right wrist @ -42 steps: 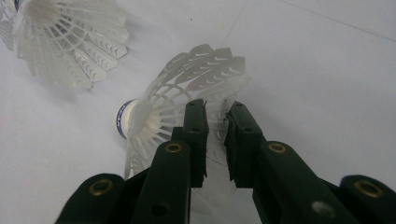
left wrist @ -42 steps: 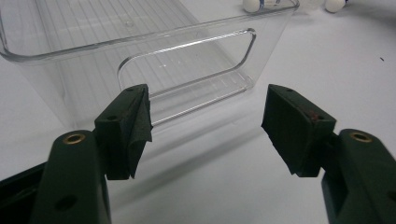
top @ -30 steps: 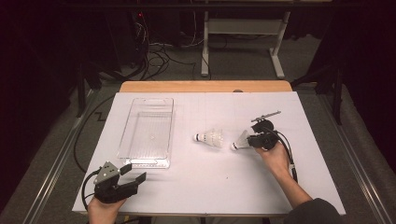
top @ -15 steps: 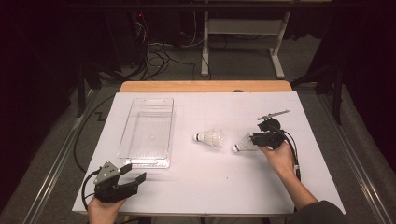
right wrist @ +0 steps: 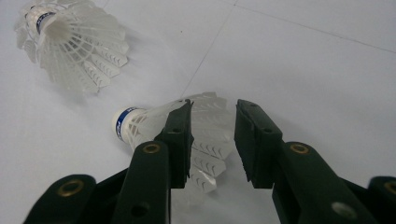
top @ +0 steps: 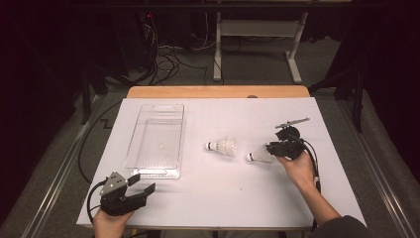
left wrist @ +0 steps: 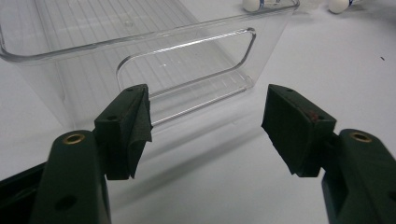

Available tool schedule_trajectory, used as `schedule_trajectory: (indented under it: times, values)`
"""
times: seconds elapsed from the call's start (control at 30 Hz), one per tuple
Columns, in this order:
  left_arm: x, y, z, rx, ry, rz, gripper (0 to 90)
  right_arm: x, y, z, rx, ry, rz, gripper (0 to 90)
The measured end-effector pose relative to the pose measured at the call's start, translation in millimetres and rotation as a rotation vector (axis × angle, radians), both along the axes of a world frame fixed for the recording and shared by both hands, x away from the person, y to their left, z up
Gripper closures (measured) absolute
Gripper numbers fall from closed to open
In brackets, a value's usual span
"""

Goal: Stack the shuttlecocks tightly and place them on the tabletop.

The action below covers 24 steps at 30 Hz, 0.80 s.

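Two white feather shuttlecocks lie on the white table cover. One shuttlecock [top: 225, 147] [right wrist: 74, 51] rests mid-table, cork to the left. The other shuttlecock [top: 261, 157] [right wrist: 135, 123] lies right of it, its skirt reaching in between the jaws of my right gripper [top: 271, 147] [right wrist: 214, 109]. Those jaws have just been opening; a gap shows on the right pad's side, so nothing is gripped. A clear plastic tray [top: 132, 144] [left wrist: 154, 35] stands empty at the left. My left gripper [top: 142, 182] [left wrist: 208, 102] rests open at the near left, facing the tray's near end wall.
The white table cover [top: 223, 208] spreads over a wooden table whose far edge [top: 218, 91] shows bare. Beyond it are floor cables [top: 168, 59] and a white stand [top: 257, 34]. A metal rail [top: 59, 173] runs along the left side.
My right gripper has shifted slightly to the right and its jaws stand wider around the shuttlecock's skirt. The left hand and the tray have not moved.
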<state>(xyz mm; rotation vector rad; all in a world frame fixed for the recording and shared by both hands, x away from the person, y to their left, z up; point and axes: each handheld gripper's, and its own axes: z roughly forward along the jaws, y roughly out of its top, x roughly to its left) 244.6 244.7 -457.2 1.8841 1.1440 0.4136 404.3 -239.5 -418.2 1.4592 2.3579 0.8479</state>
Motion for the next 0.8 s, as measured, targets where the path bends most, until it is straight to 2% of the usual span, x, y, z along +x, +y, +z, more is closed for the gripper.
schedule_trajectory:
  times: [0.8]
  values:
    - [0.5, -0.5, -0.1, 0.000, 0.000, -0.003, 33.1, -10.2, -14.8, 2.3, 0.016, -0.012, -0.019, 66.8]
